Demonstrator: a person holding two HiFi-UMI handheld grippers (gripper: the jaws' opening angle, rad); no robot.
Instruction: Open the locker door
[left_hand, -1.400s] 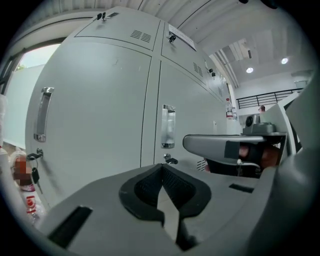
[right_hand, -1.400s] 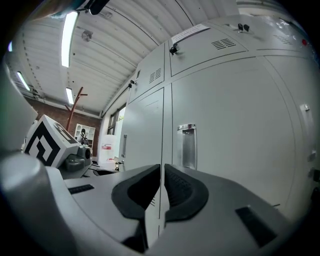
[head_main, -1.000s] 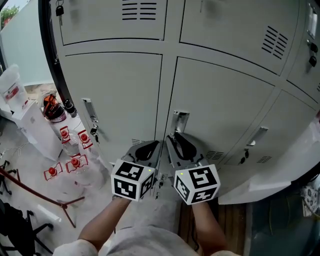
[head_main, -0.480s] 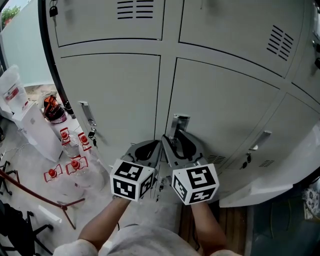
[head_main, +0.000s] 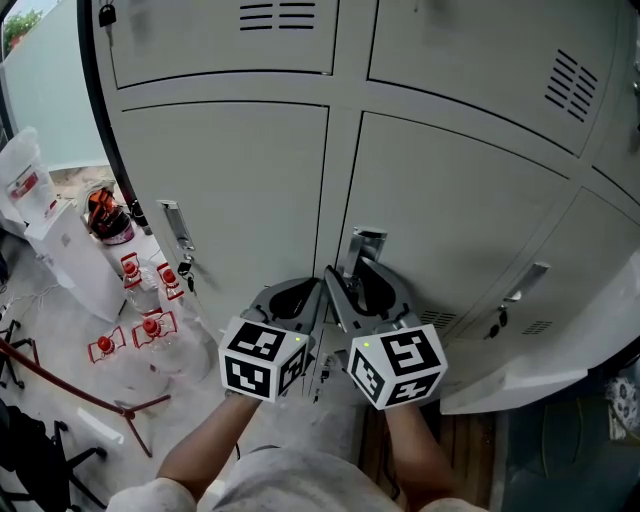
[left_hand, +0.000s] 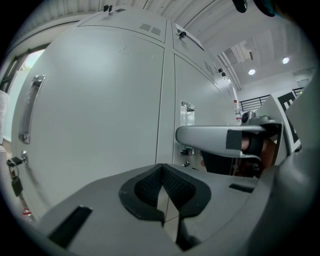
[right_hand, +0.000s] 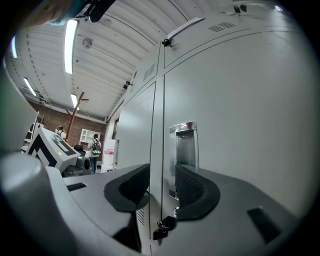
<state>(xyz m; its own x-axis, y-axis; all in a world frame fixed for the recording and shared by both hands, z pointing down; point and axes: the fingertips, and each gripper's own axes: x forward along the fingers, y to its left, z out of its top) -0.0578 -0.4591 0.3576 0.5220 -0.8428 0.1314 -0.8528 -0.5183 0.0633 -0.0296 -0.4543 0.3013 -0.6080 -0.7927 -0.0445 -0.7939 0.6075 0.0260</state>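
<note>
Though narrower before, right gripper (head_main: 358, 282) wide.

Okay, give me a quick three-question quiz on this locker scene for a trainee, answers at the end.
1. True or false: the left gripper has its jaws together.
2. The right gripper is lined up with: A) a vent, B) the metal door handle, C) a chair.
3. Fill in: the bottles on the floor at the left have ___ caps.
Key: 1 true; 2 B; 3 red.
</note>
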